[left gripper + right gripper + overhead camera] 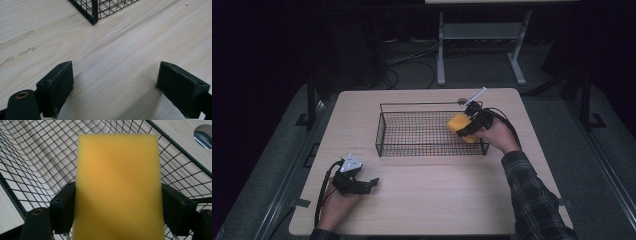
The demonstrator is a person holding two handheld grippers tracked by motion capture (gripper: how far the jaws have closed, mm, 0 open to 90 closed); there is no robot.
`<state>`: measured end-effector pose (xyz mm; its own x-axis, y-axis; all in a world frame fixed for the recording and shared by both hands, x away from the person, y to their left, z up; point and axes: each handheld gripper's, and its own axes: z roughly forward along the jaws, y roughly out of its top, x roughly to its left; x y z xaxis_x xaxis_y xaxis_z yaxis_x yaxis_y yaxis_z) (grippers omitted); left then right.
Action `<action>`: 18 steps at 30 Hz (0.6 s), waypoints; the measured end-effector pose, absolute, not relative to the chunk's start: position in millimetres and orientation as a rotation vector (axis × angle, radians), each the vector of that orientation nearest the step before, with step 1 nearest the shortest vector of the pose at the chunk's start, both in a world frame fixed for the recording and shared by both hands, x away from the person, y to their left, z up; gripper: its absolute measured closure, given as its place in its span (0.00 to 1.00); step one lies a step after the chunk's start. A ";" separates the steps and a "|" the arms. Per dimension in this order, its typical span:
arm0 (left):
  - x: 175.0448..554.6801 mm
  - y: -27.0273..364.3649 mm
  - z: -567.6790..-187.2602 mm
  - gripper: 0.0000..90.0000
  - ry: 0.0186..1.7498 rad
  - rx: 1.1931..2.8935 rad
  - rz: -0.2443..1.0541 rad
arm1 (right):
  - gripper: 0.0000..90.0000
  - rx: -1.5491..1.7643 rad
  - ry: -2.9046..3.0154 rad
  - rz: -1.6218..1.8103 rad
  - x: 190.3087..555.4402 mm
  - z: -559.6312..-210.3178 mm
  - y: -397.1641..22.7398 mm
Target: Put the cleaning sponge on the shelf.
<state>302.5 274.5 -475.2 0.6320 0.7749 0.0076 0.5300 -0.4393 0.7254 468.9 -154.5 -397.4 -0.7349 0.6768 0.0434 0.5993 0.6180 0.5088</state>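
While the right gripper (466, 126) is held over the right end of the wire basket (384, 131), its jaws are clamped on a yellow sponge (459, 124), one pad against each long side. In the right gripper view the sponge (118, 187) stands as an upright slab between the two black pads, its broad face toward the camera, with the basket's black mesh (37, 157) visible behind and beneath it. From the high view the sponge sits inside the outline of the basket, close to its right wall and nearer the rear right corner than the front; whether it touches the mesh floor cannot be told. The person's right hand (497, 134) grips the tool from just outside the basket's right wall, the plaid sleeve (532, 195) running back toward the table's near right corner.

The basket rests on the wooden table (437, 200), toward the far edge and roughly centred between the left and right edges. A small round metal fitting (203, 136) is set in the tabletop just beyond the basket's rear right corner.

The left gripper (362, 186) lies low near the table's near left corner, well apart from the basket, held in the left hand (337, 202). Its jaws stand wide apart with nothing between them; the left gripper view shows bare wood grain between the pads and one corner of the basket (93, 12) farther off.
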 end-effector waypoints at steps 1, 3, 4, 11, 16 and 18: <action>302.4 274.4 -475.2 0.14 1.015 2.146 0.446 | 0.25 1.065 2.688 0.754 469.0 -398.1 -154.4; 302.4 274.4 -475.2 0.14 1.016 2.146 0.445 | 0.25 1.067 2.691 0.757 469.1 -399.9 -154.5; 302.4 274.4 -475.2 0.14 1.016 2.146 0.445 | 0.25 1.069 2.690 0.758 469.0 -400.9 -154.5; 302.4 274.4 -475.2 0.14 1.016 2.146 0.445 | 0.25 1.078 2.700 0.746 469.0 -408.4 -156.8; 302.4 274.4 -475.2 0.14 1.016 2.146 0.445 | 0.25 1.083 2.703 0.742 469.4 -411.7 -157.9; 302.4 274.4 -475.2 0.14 1.016 2.146 0.445 | 0.25 1.082 2.706 0.741 469.7 -413.2 -157.9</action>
<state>302.4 274.4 -475.2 0.6317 0.7752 0.0070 0.5305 -0.4388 0.7253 469.7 -157.9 -413.2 -0.7331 0.6778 0.0553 0.6115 0.6214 0.4899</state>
